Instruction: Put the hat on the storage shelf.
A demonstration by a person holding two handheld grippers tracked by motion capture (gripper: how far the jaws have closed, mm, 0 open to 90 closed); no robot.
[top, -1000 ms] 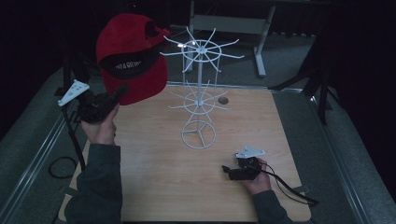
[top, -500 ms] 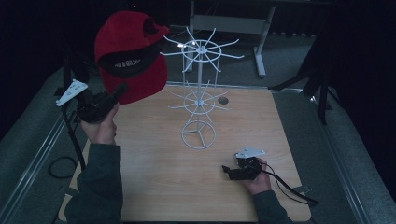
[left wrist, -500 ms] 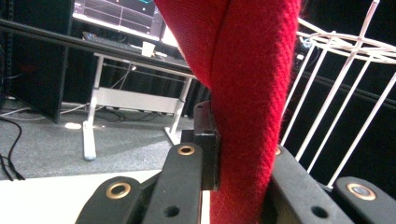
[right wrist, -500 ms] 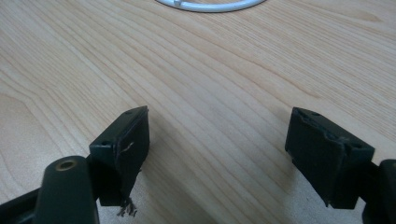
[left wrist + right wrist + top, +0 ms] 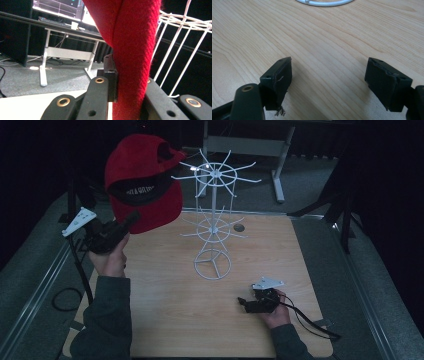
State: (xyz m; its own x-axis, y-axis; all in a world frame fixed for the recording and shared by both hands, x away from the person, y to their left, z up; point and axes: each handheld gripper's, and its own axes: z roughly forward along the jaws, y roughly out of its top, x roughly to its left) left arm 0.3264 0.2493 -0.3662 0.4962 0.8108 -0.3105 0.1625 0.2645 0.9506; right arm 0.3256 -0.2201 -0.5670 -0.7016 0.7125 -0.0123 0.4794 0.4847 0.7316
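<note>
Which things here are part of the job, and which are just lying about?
In use, as it looks:
red cap, clamped in the left gripper
white wire rack, beside the cap
right gripper, open, low over the table

Lying about:
desk behind the table
loose cable at the table's left edge

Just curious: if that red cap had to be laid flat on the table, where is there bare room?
Bare wood lies between the wire rack and the left gripper, and along the table's right side past the rack. It is tighter around the rack's ring base and by the right gripper.
</note>
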